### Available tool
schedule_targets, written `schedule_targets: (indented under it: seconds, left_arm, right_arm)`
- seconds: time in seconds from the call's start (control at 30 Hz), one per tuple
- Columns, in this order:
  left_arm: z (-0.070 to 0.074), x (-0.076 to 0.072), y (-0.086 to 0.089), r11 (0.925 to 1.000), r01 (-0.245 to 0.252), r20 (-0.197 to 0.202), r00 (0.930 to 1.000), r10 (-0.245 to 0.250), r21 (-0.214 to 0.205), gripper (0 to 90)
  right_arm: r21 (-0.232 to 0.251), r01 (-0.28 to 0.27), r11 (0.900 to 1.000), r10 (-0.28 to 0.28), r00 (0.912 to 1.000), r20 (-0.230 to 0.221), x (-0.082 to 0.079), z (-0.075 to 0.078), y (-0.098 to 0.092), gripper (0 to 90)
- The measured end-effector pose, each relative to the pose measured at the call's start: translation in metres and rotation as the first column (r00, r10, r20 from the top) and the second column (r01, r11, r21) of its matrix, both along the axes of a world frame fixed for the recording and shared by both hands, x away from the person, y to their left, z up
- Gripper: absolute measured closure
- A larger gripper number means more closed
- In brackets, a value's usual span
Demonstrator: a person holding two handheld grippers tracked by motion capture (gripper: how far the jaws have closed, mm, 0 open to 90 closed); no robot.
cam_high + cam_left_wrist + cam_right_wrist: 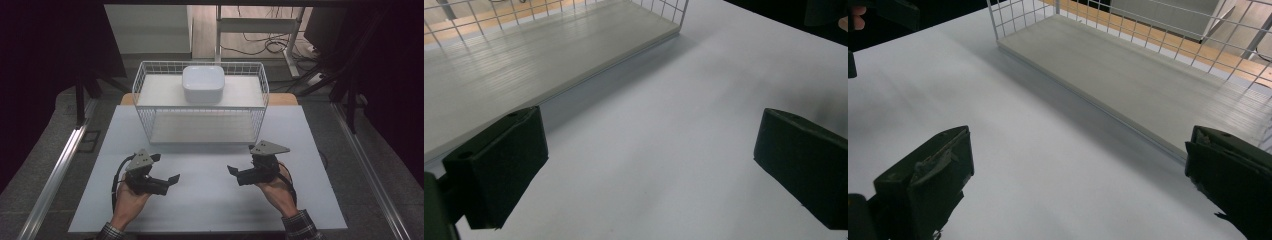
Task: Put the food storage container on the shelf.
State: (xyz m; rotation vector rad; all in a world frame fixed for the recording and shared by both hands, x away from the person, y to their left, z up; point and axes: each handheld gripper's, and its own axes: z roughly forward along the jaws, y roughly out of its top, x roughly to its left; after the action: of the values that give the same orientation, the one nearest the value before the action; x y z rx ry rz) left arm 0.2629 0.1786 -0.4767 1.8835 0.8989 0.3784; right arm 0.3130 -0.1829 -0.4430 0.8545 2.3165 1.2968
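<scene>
Plainly, white bowl [203,83] atop wire rack [145,80] — no writing legible.

My work surface is a pale grey-white table [210,200], flanked by grey carpeted floor [50,200] and a metal rail [55,170] running along each side. Black curtains [50,50] darken the room to my left and right. Beyond the far edge I see a strip of wooden floor [202,30], a white desk frame [260,25] and loose cables [265,45] under dim light.
</scene>
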Motion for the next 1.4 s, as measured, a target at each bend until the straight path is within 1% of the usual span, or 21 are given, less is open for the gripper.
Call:
schedule_targets:
  seconds: [0.2,0.3,0.5,0.63,0.77,0.9,1.0,1.23,1.4]
  left_arm:
    - [-0.006,-0.007,0.007,0.9999,-0.016,-0.005,0.9999,0.016,0.004,0.5]
    - [-0.011,-0.011,0.011,0.9996,-0.028,-0.013,0.9995,0.028,0.006,0.5]
    - [-0.017,-0.016,0.016,0.9993,-0.036,-0.019,0.9992,0.036,0.009,0.5]
    - [-0.021,-0.020,0.018,0.9988,-0.041,-0.020,0.9989,0.042,0.025,0.5]
    - [-0.026,-0.025,0.023,0.9973,-0.056,-0.019,0.9982,0.057,0.046,0.5]
    - [-0.029,-0.028,0.027,0.9970,-0.066,-0.021,0.9976,0.066,0.042,0.5]
    - [-0.031,-0.031,0.029,0.9962,-0.073,-0.023,0.9970,0.074,0.049,0.5]
    - [-0.041,-0.034,0.030,0.9947,-0.078,-0.048,0.9956,0.081,0.067,0.5]
    - [-0.048,-0.032,0.029,0.9925,-0.081,-0.068,0.9938,0.088,0.091,0.3]
  right_arm:
    - [-0.006,0.012,0.9999,-0.012,0.9999,0.004,-0.005,-0.002,-0.008,0.0]
    - [-0.012,0.025,0.9996,-0.025,0.9997,0.005,-0.009,-0.006,-0.015,0.0]
    - [-0.016,0.048,0.9987,-0.048,0.9988,0.011,-0.016,-0.011,-0.026,0.0]
    - [-0.018,0.057,0.9982,-0.057,0.9983,0.014,-0.018,-0.014,-0.031,0.0]
    - [-0.030,0.073,0.9969,-0.072,0.9973,0.012,-0.021,-0.019,-0.037,0.0]
    - [-0.036,0.078,0.9963,-0.078,0.9969,0.012,-0.023,-0.023,-0.041,0.0]
    - [-0.046,0.083,0.9954,-0.083,0.9964,0.016,-0.025,-0.026,-0.043,0.0]
    - [-0.071,0.097,0.9928,-0.097,0.9952,0.013,-0.029,-0.035,-0.048,0.0]
    - [-0.087,0.099,0.9913,-0.100,0.9950,-0.008,-0.031,-0.044,-0.051,0.0]
